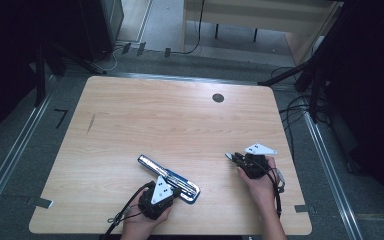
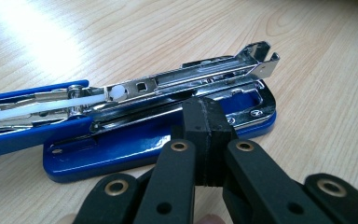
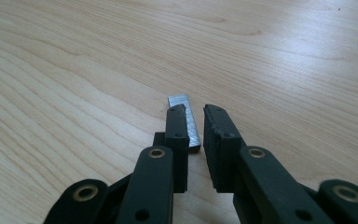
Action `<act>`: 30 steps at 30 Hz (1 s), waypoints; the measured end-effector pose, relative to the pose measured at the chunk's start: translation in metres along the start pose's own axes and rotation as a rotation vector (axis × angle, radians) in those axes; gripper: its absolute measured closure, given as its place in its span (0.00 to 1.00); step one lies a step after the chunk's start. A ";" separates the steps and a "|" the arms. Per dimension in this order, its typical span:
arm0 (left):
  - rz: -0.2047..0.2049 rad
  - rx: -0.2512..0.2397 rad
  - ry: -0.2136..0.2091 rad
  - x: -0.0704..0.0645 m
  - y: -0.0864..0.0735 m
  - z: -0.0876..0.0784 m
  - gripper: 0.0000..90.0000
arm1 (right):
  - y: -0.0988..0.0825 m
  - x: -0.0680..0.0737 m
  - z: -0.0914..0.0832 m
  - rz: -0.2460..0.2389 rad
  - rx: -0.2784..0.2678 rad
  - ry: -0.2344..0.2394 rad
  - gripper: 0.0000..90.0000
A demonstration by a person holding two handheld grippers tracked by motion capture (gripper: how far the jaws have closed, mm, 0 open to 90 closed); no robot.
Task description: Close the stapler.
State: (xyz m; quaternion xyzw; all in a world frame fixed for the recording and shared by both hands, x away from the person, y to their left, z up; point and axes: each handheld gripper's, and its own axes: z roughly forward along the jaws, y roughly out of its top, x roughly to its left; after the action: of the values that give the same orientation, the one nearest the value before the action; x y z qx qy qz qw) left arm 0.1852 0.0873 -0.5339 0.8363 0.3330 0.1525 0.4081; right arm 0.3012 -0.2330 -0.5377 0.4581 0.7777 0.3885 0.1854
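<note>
A: Over on the left, the left gripper (image 2: pixel 204 140) has its jaws pressed together with nothing between them, tips against the base of the opened blue stapler (image 2: pixel 158 116) near the table's (image 1: pixel 180 115) front edge.

B: And on the right?

A: The right gripper (image 3: pixel 195 126) has its jaws slightly parted, and a grey strip of staples (image 3: pixel 186 119) lies flat on the wood between them, unclamped, well apart from the stapler.

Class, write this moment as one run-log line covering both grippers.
left gripper: shut, at opened blue stapler | right gripper: jaws slightly apart over staple strip | table: wooden
</note>
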 end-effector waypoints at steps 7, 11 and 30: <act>0.001 0.001 -0.001 0.000 0.000 0.000 1.00 | -0.001 -0.001 0.004 -0.016 -0.004 0.038 0.82; 0.001 0.001 -0.002 0.000 0.000 0.000 1.00 | -0.001 0.000 0.006 -0.017 0.001 0.031 0.82; -0.001 0.001 -0.001 0.000 0.000 0.000 1.00 | -0.003 -0.004 0.012 -0.032 -0.002 0.057 0.88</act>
State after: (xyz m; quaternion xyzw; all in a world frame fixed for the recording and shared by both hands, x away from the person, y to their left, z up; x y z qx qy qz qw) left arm 0.1854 0.0874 -0.5338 0.8363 0.3332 0.1516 0.4081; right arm 0.3091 -0.2319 -0.5477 0.4343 0.7896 0.3990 0.1697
